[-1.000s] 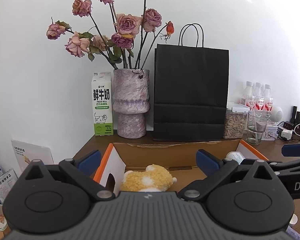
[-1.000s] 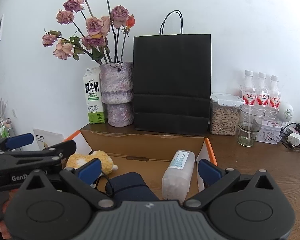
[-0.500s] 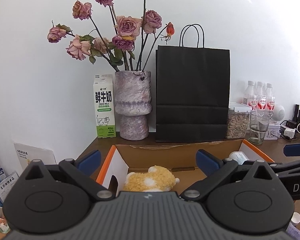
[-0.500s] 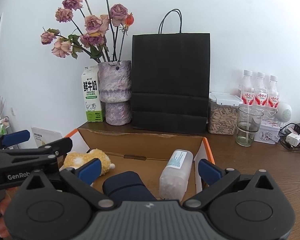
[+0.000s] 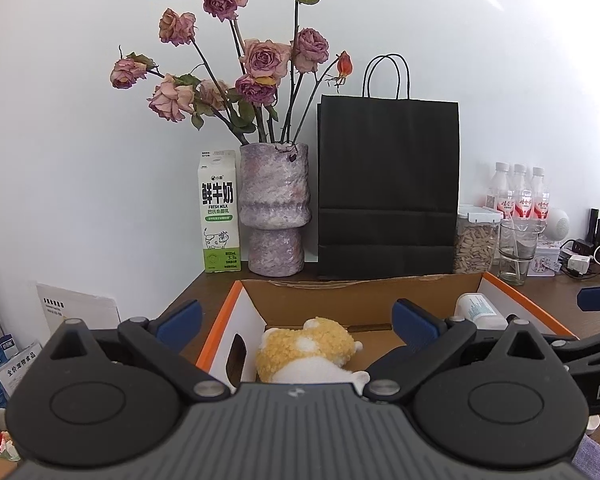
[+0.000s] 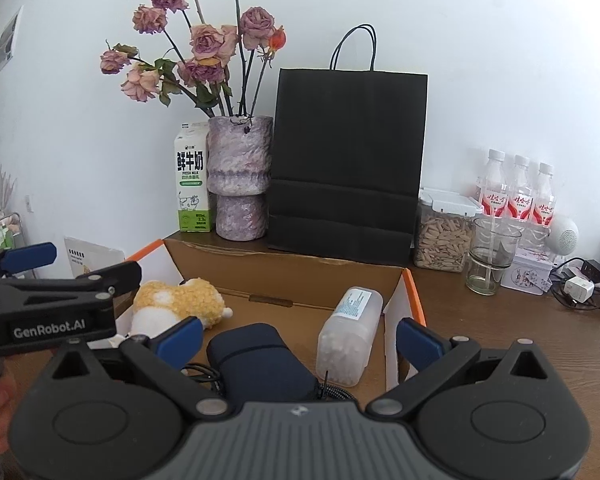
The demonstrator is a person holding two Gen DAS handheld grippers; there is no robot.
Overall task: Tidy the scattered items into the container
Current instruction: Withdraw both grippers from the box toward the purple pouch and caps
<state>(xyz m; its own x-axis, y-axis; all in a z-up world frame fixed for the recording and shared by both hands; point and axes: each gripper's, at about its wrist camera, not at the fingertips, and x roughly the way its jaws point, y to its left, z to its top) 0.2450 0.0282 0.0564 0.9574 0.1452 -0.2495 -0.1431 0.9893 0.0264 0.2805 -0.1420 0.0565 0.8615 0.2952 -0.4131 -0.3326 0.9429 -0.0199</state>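
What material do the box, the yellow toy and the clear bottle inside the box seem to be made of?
The box looks like matte brown corrugated cardboard: creased flaps, orange outer edges. The yellow toy looks like soft plush fabric: a curly, nubby pile with white patches. The clear bottle is probably translucent frosted plastic with a paper label; white contents show dimly through it.

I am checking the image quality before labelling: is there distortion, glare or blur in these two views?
Left wrist view: strong fisheye bending, the black paper bag leans and bulges, corners are dark; the wall is bright at upper right, without hard glare; the plush toy is sharp. Right wrist view: same curvature, dark corners; the clear bottle and glass cup are sharp, no motion blur.
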